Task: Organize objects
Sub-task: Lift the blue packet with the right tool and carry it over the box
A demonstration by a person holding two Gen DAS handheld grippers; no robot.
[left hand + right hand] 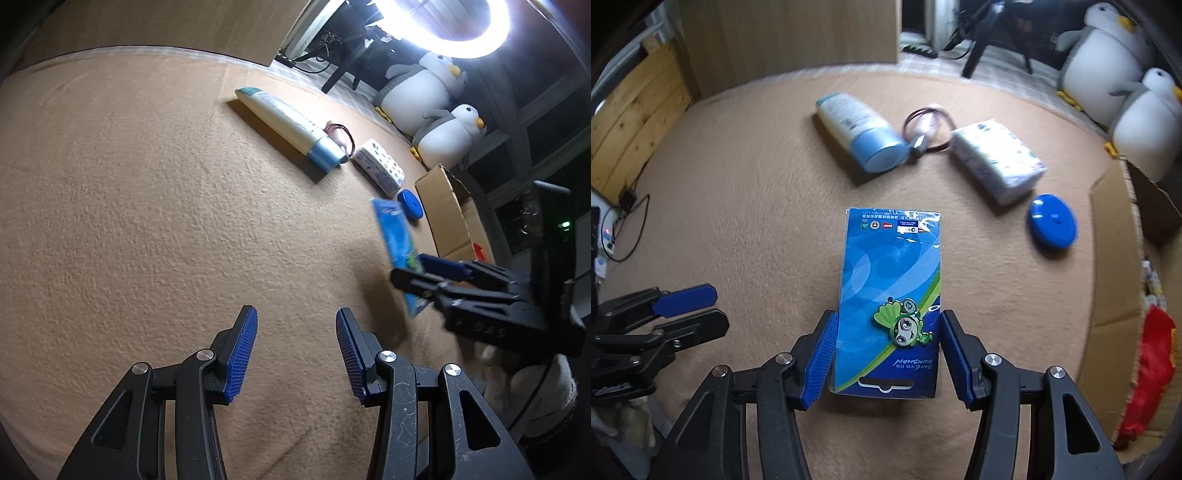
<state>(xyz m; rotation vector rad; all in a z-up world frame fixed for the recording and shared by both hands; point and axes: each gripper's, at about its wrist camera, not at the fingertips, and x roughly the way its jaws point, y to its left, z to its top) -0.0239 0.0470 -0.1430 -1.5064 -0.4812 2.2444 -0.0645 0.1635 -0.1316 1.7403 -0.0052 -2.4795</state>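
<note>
My right gripper [888,350] is shut on a blue carded pin pack [890,288], its pads pressing the card's two long edges near the end with the green cartoon badge. In the left wrist view the same pack [395,236] hangs tilted above the tan mat, held by the right gripper [410,269]. My left gripper [295,354] is open over bare mat with nothing between its fingers; it shows at the left edge of the right wrist view [690,310]. On the mat beyond lie a white-and-blue lotion tube [860,129], a tissue pack [997,158] and a blue round disc [1051,221].
An open cardboard box [1108,258] stands at the right with a red packet [1145,369] inside. A dark red loop [927,125] lies between tube and tissues. Two plush penguins [1108,55] sit at the back right. Cables and wooden boards line the left edge.
</note>
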